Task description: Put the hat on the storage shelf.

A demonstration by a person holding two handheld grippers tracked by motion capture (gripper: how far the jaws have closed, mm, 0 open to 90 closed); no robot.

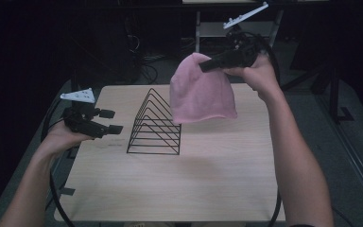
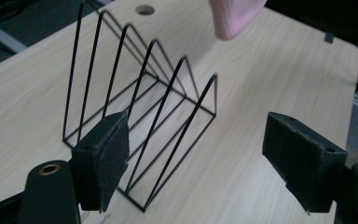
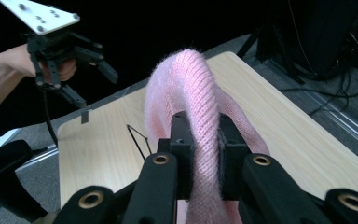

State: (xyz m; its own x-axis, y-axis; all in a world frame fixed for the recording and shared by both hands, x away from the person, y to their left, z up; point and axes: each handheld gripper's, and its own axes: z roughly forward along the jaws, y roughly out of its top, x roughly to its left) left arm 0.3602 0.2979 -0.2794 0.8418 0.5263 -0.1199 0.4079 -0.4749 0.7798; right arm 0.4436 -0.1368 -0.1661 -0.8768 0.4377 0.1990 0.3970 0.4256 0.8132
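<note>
This looks like a lab or recording room. A pale wood tabletop stands on grey floor in a dark space, with loose cables and a white metal frame behind the tabletop's far edge.

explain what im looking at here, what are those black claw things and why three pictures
The black claws are hand-held grippers, one in each of a person's hands; each has two padded jaws. The high view looks down on a wooden table from above. The other two pictures come from small cameras riding on each gripper, looking along its jaws. On the table stands a black wire rack with triangular dividers. The right gripper is pinching a pink knit hat and holding it in the air beside the rack. The left gripper is open and holds nothing.
</note>
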